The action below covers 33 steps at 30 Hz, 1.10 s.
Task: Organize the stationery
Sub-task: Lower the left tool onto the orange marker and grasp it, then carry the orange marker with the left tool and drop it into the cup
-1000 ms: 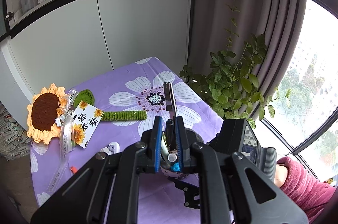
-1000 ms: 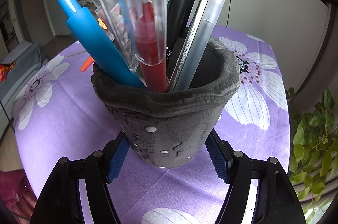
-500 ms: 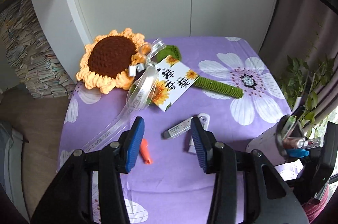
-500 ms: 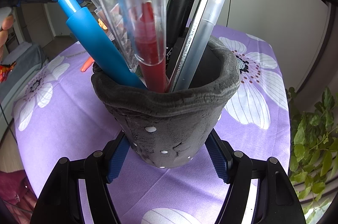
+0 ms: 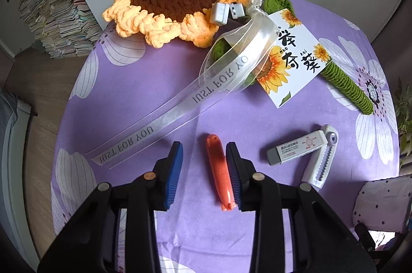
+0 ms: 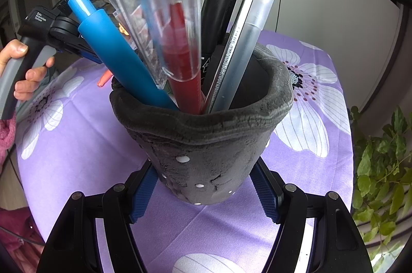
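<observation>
On a purple floral tablecloth (image 5: 159, 82): left gripper (image 5: 204, 170), down from the pen holder (image 6: 206, 157), jaws narrowing astride an orange pen (image 5: 220, 170), ungripped; right gripper (image 6: 203, 193) clamping holder. Next pickup likely.

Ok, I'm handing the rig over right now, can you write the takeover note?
Left gripper: jaws open and just closing around the orange pen-shaped tool on the purple cloth, not yet gripped.
Right gripper: jaws clamped on the grey felt pen pot.
Done: pens and a clear ruler are in the pot.
Left: orange tool, grey-and-white eraser, white folding cutter.
</observation>
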Motion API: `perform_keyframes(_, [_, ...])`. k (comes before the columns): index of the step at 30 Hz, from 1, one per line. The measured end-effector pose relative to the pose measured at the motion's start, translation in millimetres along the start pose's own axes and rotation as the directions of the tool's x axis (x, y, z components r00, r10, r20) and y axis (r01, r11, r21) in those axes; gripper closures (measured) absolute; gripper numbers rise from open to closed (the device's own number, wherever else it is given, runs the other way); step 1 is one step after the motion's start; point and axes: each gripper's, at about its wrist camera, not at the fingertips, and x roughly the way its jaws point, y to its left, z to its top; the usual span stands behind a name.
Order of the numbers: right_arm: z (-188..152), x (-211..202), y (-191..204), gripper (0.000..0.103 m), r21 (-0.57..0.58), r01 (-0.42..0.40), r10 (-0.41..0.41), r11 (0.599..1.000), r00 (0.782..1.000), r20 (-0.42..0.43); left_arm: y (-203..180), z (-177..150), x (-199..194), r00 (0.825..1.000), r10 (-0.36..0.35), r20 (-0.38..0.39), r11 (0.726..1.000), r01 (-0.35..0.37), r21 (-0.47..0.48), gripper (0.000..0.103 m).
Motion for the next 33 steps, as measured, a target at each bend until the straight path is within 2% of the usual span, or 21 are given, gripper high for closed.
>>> perform_keyframes(2, [0,0,0,0.031,-0.001,0.0,0.0,1.0,1.0,0.0,-2,1,5,1.0,-0.005,-0.013,1.0,0.005,0.001,0.074])
perform_keyframes(6, [0,0,0,0.031,0.0,0.0,0.0,1.0,1.0,0.0,-10,1,6,1.0,-0.02,-0.002,0.999,0.02,0.028,0.091])
perform_keyframes(11, [0,0,0,0.031,0.001,-0.001,0.001,1.0,1.0,0.0,-18,-8,-11,0.997,-0.073,0.031,0.997,0.071,0.043,0.092])
perform_keyframes(17, [0,0,0,0.031,0.001,-0.001,0.001,1.0,1.0,0.0,-31,-23,-63,0.981,-0.161,0.103,0.982,0.15,0.112,0.092])
perform_keyframes(20, [0,0,0,0.031,0.001,0.0,0.0,1.0,1.0,-0.001,-43,-30,-95,0.958,-0.24,0.155,0.963,0.214,0.167,0.092])
perform_keyframes(22, [0,0,0,0.031,0.001,0.0,0.0,1.0,1.0,-0.001,-52,-34,-116,0.934,-0.306,0.184,0.941,0.267,0.207,0.092])
perform_keyframes(26, [1,0,-1,0.031,0.001,0.001,-0.001,1.0,1.0,-0.002,-83,-39,-159,0.869,-0.422,0.259,0.89,0.342,0.302,0.092])
perform_keyframes(29, [1,2,0,0.031,-0.001,0.005,-0.005,1.0,1.0,-0.003,-108,-43,-184,0.819,-0.492,0.293,0.845,0.369,0.388,0.092])
perform_keyframes(31, [0,2,0,0.031,-0.001,0.005,-0.005,1.0,1.0,-0.003,-123,-45,-192,0.803,-0.52,0.291,0.821,0.377,0.429,0.092])
perform_keyframes(33, [0,2,0,0.031,-0.001,0.004,-0.004,1.0,1.0,-0.003,-138,-47,-194,0.797,-0.533,0.285,0.804,0.372,0.465,0.092])
